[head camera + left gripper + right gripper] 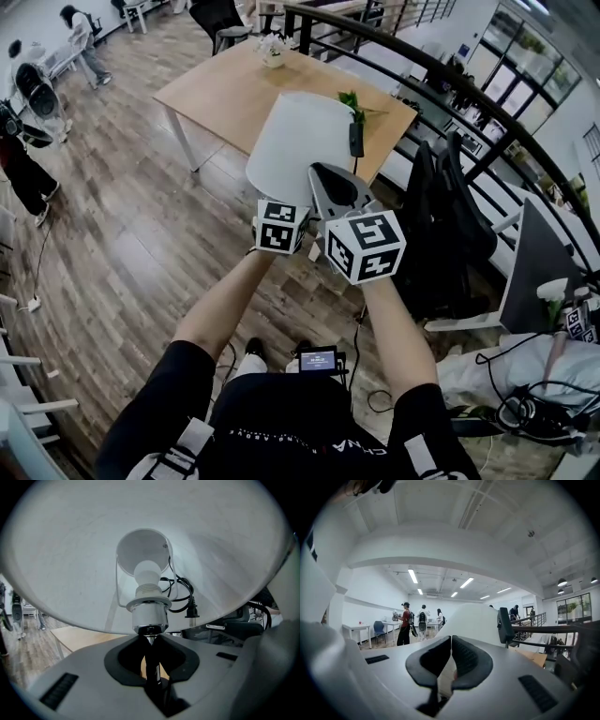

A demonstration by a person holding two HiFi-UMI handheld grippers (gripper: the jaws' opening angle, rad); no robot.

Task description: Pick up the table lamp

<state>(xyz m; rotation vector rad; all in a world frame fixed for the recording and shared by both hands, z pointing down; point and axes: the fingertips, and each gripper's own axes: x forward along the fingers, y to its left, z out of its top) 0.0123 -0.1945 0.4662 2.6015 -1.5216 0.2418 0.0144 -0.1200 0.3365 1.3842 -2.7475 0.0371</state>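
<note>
The table lamp hangs in the air in front of me, its white shade (292, 141) tilted away over the wooden floor. My left gripper (150, 637) is shut on the thin chrome stem (151, 665) just under the socket (149, 613). That view looks up into the shade (70, 550) at the bulb (148, 571). The lamp's black cord and plug (190, 609) dangle beside the shade (356, 139). My right gripper (451, 639) has its jaws closed at the shade's lower rim (473, 620), with a pale strip of shade between them. In the head view my left gripper (281, 225) and my right gripper (336, 187) sit side by side.
A wooden table (216, 89) with a small flower pot (273, 52) and a green plant (352, 98) stands beyond the lamp. A black office chair (450, 216) and a monitor (539, 267) are at the right. A railing (450, 84) runs behind. People stand far left (84, 37).
</note>
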